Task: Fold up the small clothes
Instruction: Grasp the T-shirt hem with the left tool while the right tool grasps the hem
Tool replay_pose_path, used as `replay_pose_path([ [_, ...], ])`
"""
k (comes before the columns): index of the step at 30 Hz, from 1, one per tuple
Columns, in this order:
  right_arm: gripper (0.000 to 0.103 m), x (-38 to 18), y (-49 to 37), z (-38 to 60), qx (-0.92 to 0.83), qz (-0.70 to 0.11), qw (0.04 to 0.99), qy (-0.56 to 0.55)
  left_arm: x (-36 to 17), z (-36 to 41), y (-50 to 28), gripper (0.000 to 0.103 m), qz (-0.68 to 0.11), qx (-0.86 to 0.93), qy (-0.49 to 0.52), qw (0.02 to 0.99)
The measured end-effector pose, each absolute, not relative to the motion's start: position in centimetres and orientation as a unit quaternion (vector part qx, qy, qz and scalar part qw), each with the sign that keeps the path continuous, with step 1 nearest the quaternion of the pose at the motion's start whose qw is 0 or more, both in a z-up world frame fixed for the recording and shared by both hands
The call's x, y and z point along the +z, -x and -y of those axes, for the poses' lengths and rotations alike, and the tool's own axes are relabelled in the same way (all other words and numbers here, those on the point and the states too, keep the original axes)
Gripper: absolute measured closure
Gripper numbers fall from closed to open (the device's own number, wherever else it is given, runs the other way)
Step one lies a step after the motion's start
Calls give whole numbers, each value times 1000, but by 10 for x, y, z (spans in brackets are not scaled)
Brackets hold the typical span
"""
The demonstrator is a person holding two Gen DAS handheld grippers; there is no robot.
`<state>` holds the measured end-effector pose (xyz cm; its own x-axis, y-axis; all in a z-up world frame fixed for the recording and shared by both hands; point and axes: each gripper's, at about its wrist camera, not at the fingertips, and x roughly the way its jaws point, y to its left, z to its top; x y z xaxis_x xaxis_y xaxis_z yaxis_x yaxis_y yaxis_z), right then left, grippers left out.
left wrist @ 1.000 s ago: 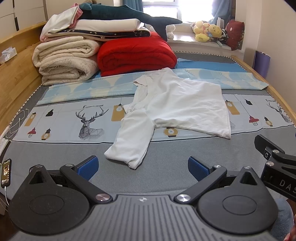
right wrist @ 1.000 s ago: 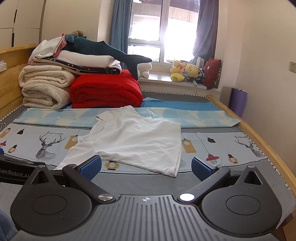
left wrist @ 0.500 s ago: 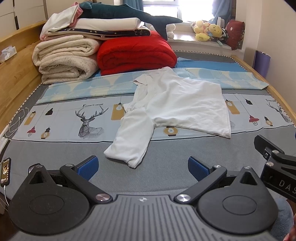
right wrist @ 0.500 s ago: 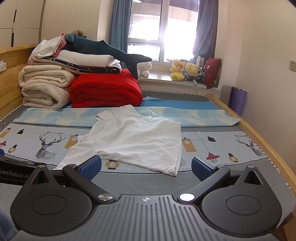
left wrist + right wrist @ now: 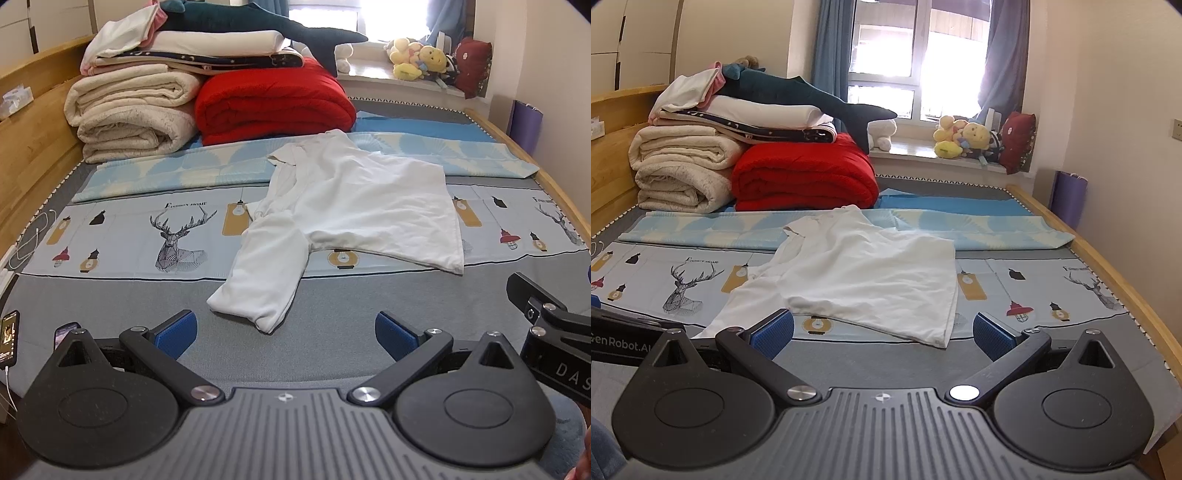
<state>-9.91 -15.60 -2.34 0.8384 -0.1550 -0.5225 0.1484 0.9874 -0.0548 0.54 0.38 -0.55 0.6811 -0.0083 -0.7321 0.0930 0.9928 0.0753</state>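
A white T-shirt (image 5: pixel 354 206) is spread on the bed (image 5: pixel 332 347), lying across a printed sheet (image 5: pixel 122 232) with deer and lamp motifs. Its collar is turned towards the far left, its hem lies to the right, and one sleeve (image 5: pixel 262 280) trails towards the near edge onto the grey mattress cover. The other sleeve appears to be tucked or bunched near the collar, though this cannot be made out clearly.

The left tongs (image 5: pixel 284 328) are held spread wide with nothing between the blue pads, near the trailing sleeve but apart from it. The right tongs (image 5: pixel 882 332) are likewise spread wide and empty, held near the shirt's near hem corner (image 5: pixel 938 339) without touching it.

The shirt is judged to be light, thin and limp: it will sag and crease when lifted, and a single layer may slip from a shallow pinch. Hold is best taken at seamed edges, where the cloth is doubled: the sleeve cuff for the left tongs, the hem corner for the right. Some smoothing will probably be needed first, since the body is rumpled.

Folded blankets (image 5: pixel 687 166) and a red quilt (image 5: pixel 805 177) are stacked at the far left, well apart from the shirt.
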Motion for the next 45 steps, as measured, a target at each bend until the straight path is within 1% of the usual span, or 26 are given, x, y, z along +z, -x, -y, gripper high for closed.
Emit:
replay_pose_path([
  [10, 1, -31, 85, 159, -73, -275, 959, -2, -20, -6, -30, 0, -410, -28, -53, 910],
  [16, 1, -51, 58, 168, -70, -282, 957, -10, -54, -17, -70, 0, -424, -12, -57, 904],
  [21, 1, -95, 10, 192, -86, -305, 949, 2, -107, -43, -128, 0, -443, 20, -49, 895],
  [29, 1, -201, -91, 244, -97, -387, 917, -11, -208, -77, -221, 0, -478, 47, -39, 876],
  [34, 1, -255, -144, 258, -101, -431, 897, -1, -245, -80, -260, 3, -498, 37, -33, 866],
  [37, 1, -276, -170, 258, -110, -440, 891, 26, -261, -81, -281, 5, -519, 25, -22, 854],
  [38, 1, -280, -177, 258, -111, -442, 890, 31, -266, -80, -285, 8, -526, 24, -19, 850],
  [40, 1, -289, -192, 258, -117, -452, 883, 42, -271, -80, -291, 24, -534, 12, 0, 845],
  [41, 1, -294, -200, 259, -121, -458, 880, 44, -269, -81, -291, 44, -537, -2, 21, 844],
  [42, 5, -297, -205, 260, -123, -463, 876, 45, -266, -81, -290, 65, -535, -8, 34, 844],
  [43, 7, -300, -209, 260, -121, -468, 875, 41, -263, -79, -287, 78, -529, -14, 40, 848],
  [44, 17, -299, -210, 261, -116, -465, 877, 33, -260, -77, -284, 85, -525, -23, 43, 850],
  [45, 38, -298, -210, 262, -109, -458, 882, 23, -257, -76, -281, 88, -521, -23, 40, 852],
])
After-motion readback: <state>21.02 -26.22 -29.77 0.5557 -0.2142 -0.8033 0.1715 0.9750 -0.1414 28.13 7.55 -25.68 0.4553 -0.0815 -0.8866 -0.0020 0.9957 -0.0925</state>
